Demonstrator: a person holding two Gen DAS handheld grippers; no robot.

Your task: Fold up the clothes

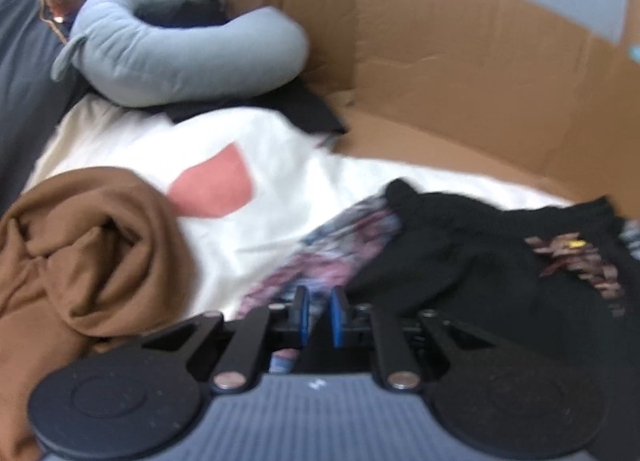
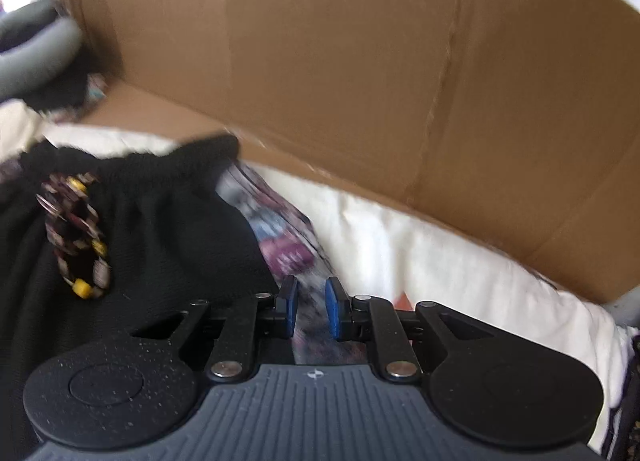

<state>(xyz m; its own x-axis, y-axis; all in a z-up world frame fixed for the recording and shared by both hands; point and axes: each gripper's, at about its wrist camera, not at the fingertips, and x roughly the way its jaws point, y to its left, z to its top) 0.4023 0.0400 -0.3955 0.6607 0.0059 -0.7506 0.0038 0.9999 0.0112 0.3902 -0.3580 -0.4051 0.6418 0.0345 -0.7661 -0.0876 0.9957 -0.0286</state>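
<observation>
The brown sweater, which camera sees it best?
The left wrist view. There the brown sweater lies crumpled at the left, beside the white cloth, with its folds plain to see. The right wrist view shows none of it, only the black garment, white cloth and cardboard box.

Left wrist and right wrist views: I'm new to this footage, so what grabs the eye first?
A tall cardboard wall fills the back of both views. Before it, on a white sheet with a pink patch, a black garment with a patterned print lies over a multicoloured cloth. A brown garment is bunched at left, a grey pillow behind it.
</observation>
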